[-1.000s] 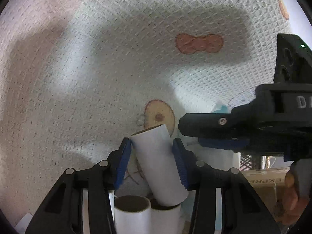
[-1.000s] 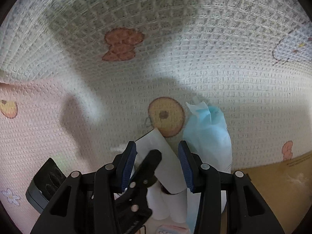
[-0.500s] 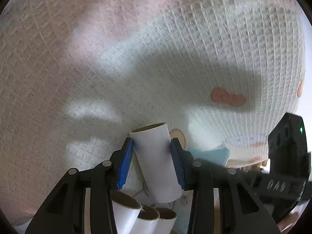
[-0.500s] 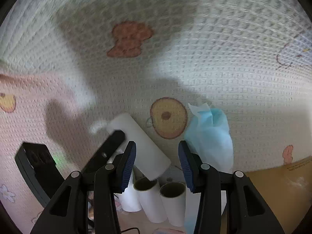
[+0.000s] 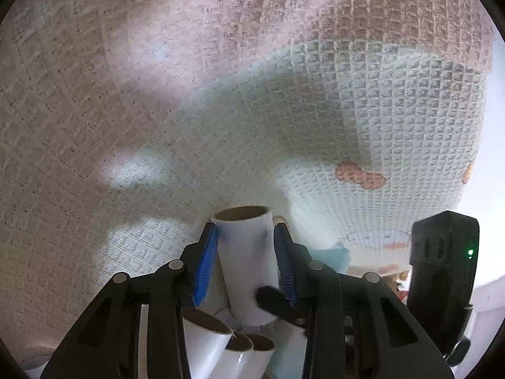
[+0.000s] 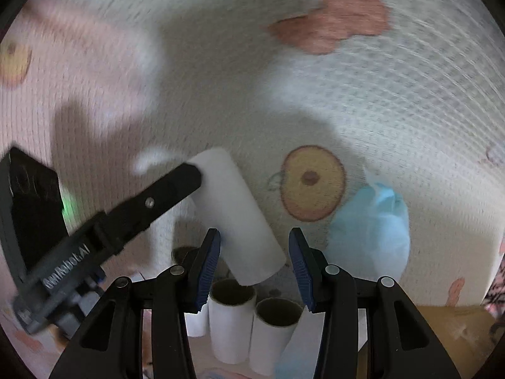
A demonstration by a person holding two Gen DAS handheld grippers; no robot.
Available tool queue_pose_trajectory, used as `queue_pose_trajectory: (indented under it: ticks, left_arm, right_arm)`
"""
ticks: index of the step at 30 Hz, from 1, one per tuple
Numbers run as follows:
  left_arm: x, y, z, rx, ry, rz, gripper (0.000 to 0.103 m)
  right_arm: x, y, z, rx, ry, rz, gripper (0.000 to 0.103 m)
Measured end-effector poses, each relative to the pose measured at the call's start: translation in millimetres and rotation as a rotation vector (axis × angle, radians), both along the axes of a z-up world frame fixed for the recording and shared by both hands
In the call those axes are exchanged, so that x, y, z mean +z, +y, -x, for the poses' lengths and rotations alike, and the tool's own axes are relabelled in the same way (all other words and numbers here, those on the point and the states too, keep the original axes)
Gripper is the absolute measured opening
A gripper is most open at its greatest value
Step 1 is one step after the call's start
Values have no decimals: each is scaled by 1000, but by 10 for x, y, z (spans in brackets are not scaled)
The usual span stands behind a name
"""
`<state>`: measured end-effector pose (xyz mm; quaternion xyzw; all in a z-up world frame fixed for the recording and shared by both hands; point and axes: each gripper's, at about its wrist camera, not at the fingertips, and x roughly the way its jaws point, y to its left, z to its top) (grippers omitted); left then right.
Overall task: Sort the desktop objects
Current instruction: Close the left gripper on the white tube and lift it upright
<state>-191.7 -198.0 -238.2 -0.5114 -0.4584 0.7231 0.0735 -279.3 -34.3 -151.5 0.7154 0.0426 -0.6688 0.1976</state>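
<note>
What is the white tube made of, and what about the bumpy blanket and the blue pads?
The white tube looks like cardboard: smooth white outside, brown inside its open end. The blanket looks like soft waffle-weave cotton, with little raised squares and printed cartoons. The blue pads on the left gripper jaws look like ribbed rubber or plastic; it's hard to tell which.

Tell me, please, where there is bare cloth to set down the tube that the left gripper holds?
Free: the waffle cloth ahead and left of the held tube, and around the bow print. Crowded: the standing tubes below and the blue mask beside the apple print.
</note>
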Motion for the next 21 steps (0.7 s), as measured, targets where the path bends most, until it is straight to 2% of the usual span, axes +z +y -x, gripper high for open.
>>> queue_pose_trajectory:
  ticks: [6, 11, 21]
  left_arm:
    - [-39, 42, -36, -27, 10, -17, 40]
    - [-161, 55, -50, -22, -13, -69, 40]
    - [-172, 61, -80, -26, -10, -85, 40]
  right_arm:
    - [-72, -88, -33, 50, -4, -32, 42]
    - [-111, -40, 1, 27, -6, -21, 44]
    - [-138, -89, -17, 58, 69, -72, 44]
